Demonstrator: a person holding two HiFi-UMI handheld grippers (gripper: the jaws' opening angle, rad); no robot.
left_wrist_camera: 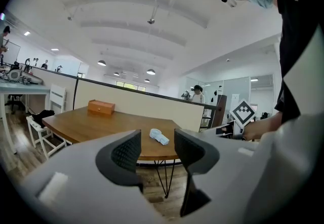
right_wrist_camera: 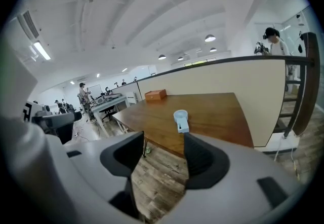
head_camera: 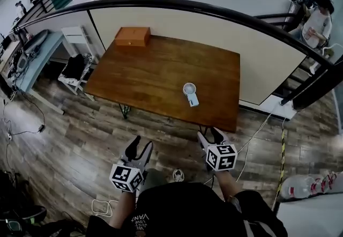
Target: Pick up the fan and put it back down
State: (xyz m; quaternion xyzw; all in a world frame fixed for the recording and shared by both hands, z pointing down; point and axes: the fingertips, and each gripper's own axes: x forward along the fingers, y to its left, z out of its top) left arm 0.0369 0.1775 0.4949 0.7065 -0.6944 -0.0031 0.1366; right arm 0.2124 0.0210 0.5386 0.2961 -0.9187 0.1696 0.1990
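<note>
Plainly, fan (head_camera: 189, 94) flat on table (head_camera: 155, 69) (untouched); left gripper (head_camera: 141, 147), right gripper (head_camera: 210, 136) fingers spread, empty, well short.

The fan (head_camera: 189, 94) shows too small for detail; the person's torso (head_camera: 182, 212) runs off the bottom edge

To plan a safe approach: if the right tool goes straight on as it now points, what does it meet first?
Probably the table's near edge: the open right tool frames only bare floor before it, with the fan just beyond. Depth is unclear; it might reach the floor first.
</note>
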